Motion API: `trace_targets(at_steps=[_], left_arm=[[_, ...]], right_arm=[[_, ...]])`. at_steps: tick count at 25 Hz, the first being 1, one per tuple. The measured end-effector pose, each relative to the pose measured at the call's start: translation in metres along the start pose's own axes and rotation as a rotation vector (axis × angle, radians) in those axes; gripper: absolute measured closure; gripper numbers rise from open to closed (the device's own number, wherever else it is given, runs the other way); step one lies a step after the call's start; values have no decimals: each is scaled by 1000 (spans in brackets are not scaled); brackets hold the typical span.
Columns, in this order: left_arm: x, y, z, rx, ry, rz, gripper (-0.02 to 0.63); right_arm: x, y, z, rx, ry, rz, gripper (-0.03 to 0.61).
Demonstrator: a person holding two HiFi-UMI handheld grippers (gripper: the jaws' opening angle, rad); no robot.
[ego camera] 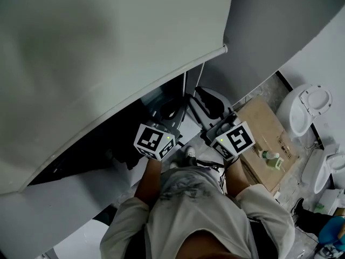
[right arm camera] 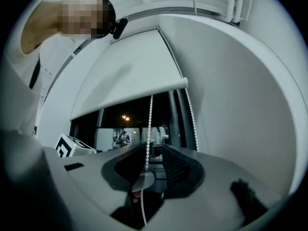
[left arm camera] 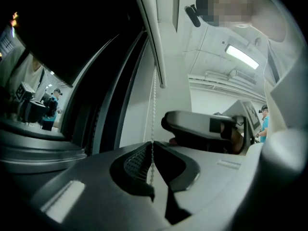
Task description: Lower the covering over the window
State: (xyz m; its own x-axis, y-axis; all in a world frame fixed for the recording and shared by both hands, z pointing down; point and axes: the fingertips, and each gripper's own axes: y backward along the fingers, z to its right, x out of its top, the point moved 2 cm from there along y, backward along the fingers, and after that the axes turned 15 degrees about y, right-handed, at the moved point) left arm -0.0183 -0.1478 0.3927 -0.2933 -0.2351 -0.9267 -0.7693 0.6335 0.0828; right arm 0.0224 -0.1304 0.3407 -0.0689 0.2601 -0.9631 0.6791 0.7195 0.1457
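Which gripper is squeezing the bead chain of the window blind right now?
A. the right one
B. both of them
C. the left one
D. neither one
C: the left gripper has its jaws closed on the bead chain, while the right gripper has its jaws apart, with the chain hanging between them unpinched.

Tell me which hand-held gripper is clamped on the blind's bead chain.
The left hand-held gripper: its jaws are shut on the bead chain. The right hand-held gripper has its jaws apart, with the chain passing between them.
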Motion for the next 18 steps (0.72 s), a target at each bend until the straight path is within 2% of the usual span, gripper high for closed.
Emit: trace_targets(at_steps=[7,11,14,15,16,18], left_arm=[[-41,0,-11,31,40,-89,595],[-65,2,-16,43,81,-130,595],[-70,2,-16,44,89,-138,595],[-70,1,-15,43,87,-140,595],[-70,1,-15,43,85,-141,595],[-70,0,-14,44,84,-140,594]], right_arm=[[8,-17,-1,26,22,13,460],[-1,-24,-2,38,26,-14,460],[-8,-26,-3,47,18,-32,461],[-9,-26,-3,46,18,-36,484],[-10,-26,-4,44,19,-38,538],[-10,-26,-4,44,21,-38,552]])
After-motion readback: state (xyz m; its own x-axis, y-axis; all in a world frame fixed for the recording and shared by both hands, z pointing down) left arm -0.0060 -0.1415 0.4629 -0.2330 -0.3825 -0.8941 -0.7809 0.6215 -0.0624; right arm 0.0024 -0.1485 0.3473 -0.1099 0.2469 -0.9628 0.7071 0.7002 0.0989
